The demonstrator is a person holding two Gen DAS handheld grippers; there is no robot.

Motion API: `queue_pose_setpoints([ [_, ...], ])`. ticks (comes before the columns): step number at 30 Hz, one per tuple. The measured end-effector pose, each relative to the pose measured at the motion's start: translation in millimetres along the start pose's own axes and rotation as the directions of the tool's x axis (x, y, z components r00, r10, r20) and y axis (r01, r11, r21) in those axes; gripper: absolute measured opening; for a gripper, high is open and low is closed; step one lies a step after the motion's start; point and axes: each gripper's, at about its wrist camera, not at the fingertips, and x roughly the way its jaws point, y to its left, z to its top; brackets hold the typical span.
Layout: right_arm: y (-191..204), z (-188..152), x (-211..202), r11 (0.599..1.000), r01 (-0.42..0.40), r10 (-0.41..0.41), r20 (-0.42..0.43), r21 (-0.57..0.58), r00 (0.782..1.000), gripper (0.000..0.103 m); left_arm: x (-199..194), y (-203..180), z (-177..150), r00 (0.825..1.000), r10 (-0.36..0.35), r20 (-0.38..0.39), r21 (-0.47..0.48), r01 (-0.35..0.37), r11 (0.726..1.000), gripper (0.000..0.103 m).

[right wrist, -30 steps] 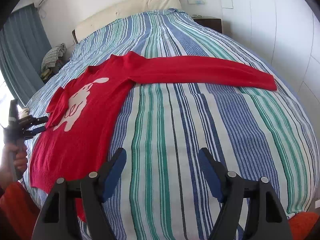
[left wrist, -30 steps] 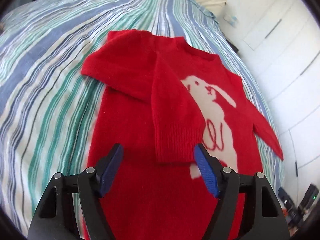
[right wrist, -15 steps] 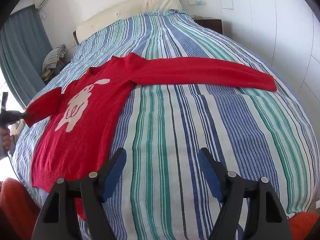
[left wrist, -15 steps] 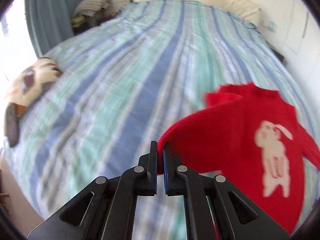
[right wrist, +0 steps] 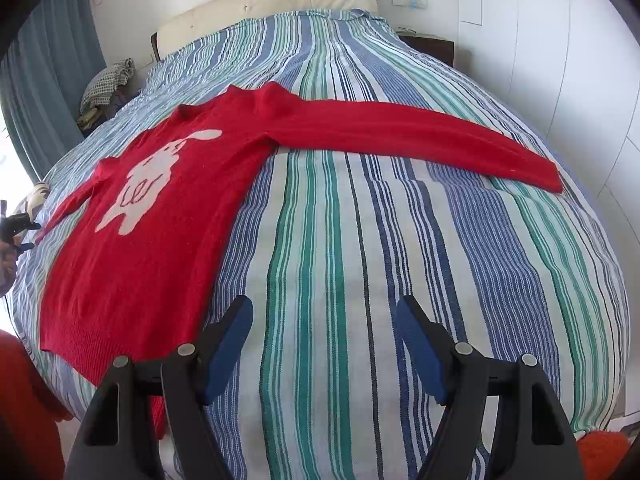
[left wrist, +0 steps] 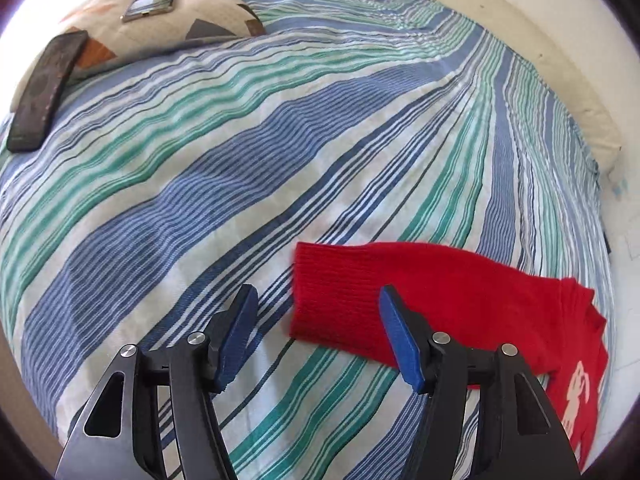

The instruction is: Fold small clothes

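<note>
Red sweater (left wrist: 440,304) cuff lies released — left tool (left wrist: 316,332) just opened, right tool (right wrist: 324,344) gapes empty.

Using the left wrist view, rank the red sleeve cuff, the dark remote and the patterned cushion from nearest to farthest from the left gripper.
From the left gripper, jaws just opened with nothing pinched:
1. Sleeve cuff, just ahead, partly between the fingertips, flat on the bedspread.
2. Remote, far left, leaning on the cushion's edge.
3. Cushion, top left, beyond the remote.
</note>
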Motion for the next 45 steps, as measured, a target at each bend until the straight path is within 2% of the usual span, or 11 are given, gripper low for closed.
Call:
queue_pose_setpoints([
  [3, 4, -1, 3, 1.000, 0.013, -0.013, -0.006, -0.013, 1.000, 0.074, 16, -10, -4, 0.999, 0.013, -0.033, 0.012, -0.013, 1.000, 0.070],
  [4, 5, -1, 3, 1.000, 0.017, -0.017, -0.007, -0.017, 1.000, 0.074, 17, -15, -5, 0.999, 0.041, -0.024, 0.027, -0.040, 0.999, 0.030],
  [5, 5, -1, 4, 1.000, 0.021, -0.021, -0.008, -0.018, 1.000, 0.074, 20, -22, -6, 0.995, 0.092, -0.039, 0.061, -0.089, 0.994, 0.007],
  [9, 0, -1, 1, 0.999, 0.034, -0.034, -0.002, -0.001, 0.999, 0.074, 7, -46, -4, 0.926, 0.357, 0.120, 0.234, -0.376, 0.896, 0.006],
  [19, -5, -1, 5, 0.999, 0.049, -0.049, -0.019, 0.007, 0.999, 0.074, 41, -28, 2, 0.875, 0.477, 0.084, 0.243, -0.483, 0.841, 0.006],
  [22, -5, -2, 6, 0.999, 0.052, -0.052, -0.024, 0.005, 0.998, 0.074, 28, -21, 0, 0.901, 0.426, 0.085, 0.200, -0.434, 0.879, 0.013],
  [26, -4, 0, 3, 0.998, 0.064, -0.064, -0.004, 0.004, 0.998, 0.074, -19, -25, -18, 0.950, 0.283, 0.131, 0.156, -0.302, 0.941, 0.078],
  [29, -4, 5, 5, 0.992, 0.128, -0.128, 0.001, -0.001, 0.992, 0.081, -62, -57, -59, 0.974, 0.122, 0.189, 0.273, -0.172, 0.946, 0.091],
  [36, -3, 25, 35, 0.974, 0.227, -0.227, 0.014, 0.007, 0.974, 0.090, -62, -149, -152, 0.987, -0.040, 0.156, 0.532, -0.050, 0.845, 0.098],
  [41, -23, 15, 70, 0.975, 0.216, -0.214, -0.039, 0.051, 0.976, 0.103, 1, -162, -156, 0.993, 0.079, 0.086, 0.497, -0.111, 0.860, 0.103],
  [45, -29, 12, 69, 0.980, 0.183, -0.182, -0.022, 0.083, 0.983, 0.103, 6, -155, -160, 0.991, 0.037, 0.130, 0.472, -0.095, 0.877, 0.103],
])
